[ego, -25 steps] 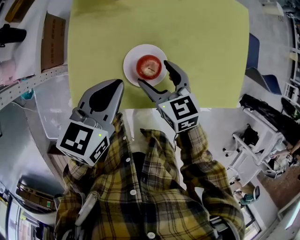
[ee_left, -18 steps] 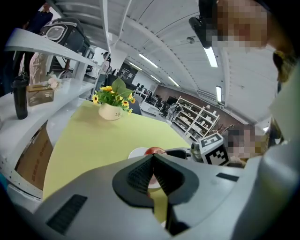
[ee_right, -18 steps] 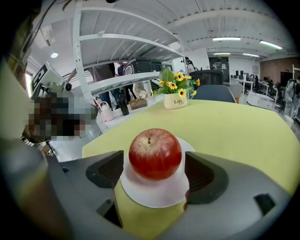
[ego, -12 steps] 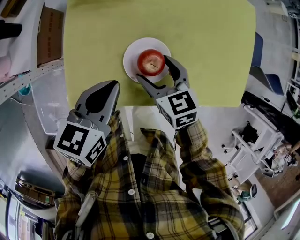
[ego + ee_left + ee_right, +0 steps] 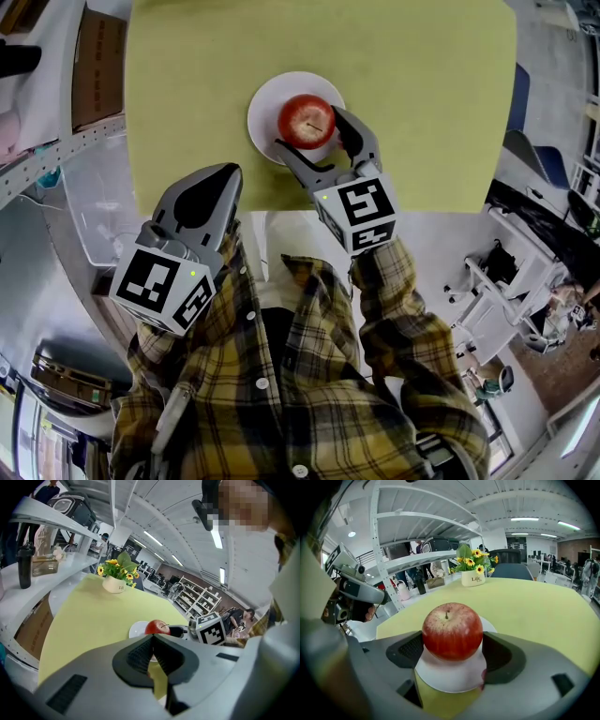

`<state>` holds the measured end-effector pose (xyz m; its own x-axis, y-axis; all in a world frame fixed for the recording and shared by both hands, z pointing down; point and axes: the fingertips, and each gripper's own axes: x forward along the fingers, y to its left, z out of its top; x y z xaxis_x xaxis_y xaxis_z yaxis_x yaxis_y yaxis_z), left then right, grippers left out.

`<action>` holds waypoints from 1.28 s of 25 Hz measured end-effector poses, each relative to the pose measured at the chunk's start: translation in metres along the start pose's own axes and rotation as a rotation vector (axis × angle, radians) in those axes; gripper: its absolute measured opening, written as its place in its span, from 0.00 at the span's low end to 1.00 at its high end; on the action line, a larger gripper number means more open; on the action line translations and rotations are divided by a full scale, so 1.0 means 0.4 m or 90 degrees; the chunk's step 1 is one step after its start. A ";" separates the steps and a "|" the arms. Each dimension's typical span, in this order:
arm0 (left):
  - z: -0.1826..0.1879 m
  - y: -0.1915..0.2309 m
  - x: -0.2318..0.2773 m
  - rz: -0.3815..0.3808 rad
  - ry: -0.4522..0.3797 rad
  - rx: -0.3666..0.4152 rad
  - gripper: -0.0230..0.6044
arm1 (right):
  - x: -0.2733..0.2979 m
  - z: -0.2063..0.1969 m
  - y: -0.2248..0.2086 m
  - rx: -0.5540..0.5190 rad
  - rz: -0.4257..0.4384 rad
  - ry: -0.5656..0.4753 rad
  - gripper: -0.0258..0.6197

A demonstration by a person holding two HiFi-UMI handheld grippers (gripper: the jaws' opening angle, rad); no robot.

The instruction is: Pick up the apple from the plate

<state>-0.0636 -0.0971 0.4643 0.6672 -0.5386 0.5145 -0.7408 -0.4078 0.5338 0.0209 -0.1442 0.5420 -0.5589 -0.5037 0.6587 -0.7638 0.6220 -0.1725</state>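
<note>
A red apple (image 5: 307, 120) sits between the two fingers of my right gripper (image 5: 310, 132), which is shut on it just above the white plate (image 5: 266, 109). In the right gripper view the apple (image 5: 452, 630) fills the gap of the right gripper (image 5: 452, 641), both pads press its sides, and the plate (image 5: 449, 673) shows below it. My left gripper (image 5: 223, 172) is shut with nothing in it, held left of the plate at the table's near edge. The left gripper view shows its closed jaws (image 5: 152, 643) with the apple (image 5: 157, 627) beyond them.
The plate rests on a yellow-green table (image 5: 422, 84). A flower pot (image 5: 473, 577) stands at the table's far side. A cardboard box (image 5: 97, 70) and a white shelf rail (image 5: 56, 164) lie to the left, and a white trolley (image 5: 506, 291) to the right.
My right gripper moved forward around the apple and closed on it. The apple now looks slightly larger and higher over the plate. The left gripper barely moved.
</note>
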 end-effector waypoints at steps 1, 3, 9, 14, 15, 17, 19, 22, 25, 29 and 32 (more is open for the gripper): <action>0.001 0.001 0.000 0.000 0.000 0.000 0.05 | 0.000 0.000 0.000 0.002 0.000 -0.001 0.63; 0.003 0.001 0.001 0.000 -0.001 0.000 0.05 | 0.000 -0.001 -0.002 0.006 0.000 0.000 0.63; 0.010 -0.001 0.001 0.000 -0.003 0.000 0.05 | -0.004 -0.003 -0.001 0.017 0.006 0.018 0.63; 0.025 -0.004 0.003 -0.003 -0.007 0.002 0.05 | -0.006 0.000 -0.001 0.016 0.000 0.021 0.63; 0.028 -0.003 0.002 -0.003 -0.008 0.003 0.05 | -0.004 0.000 0.000 0.019 0.000 0.022 0.63; 0.035 -0.004 0.003 -0.003 -0.011 0.005 0.05 | -0.003 -0.001 0.001 0.025 0.002 0.023 0.63; 0.042 -0.007 0.005 -0.004 -0.012 0.009 0.05 | -0.005 -0.002 0.001 0.032 0.006 0.024 0.63; 0.056 -0.015 0.002 -0.008 -0.017 0.016 0.05 | -0.014 0.012 0.003 0.030 0.005 0.019 0.63; 0.085 -0.027 -0.003 -0.013 -0.028 0.030 0.05 | -0.033 0.048 0.005 0.020 0.003 0.003 0.63; 0.127 -0.058 -0.013 -0.020 -0.043 0.044 0.05 | -0.081 0.094 0.021 0.024 0.014 -0.015 0.63; 0.169 -0.066 -0.022 -0.026 -0.056 0.054 0.05 | -0.106 0.130 0.032 0.015 0.016 -0.023 0.62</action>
<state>-0.0549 -0.1315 0.4003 0.6903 -0.5814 0.4307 -0.7196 -0.4899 0.4921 0.0179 -0.1459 0.4738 -0.5886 -0.5103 0.6270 -0.7570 0.6201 -0.2060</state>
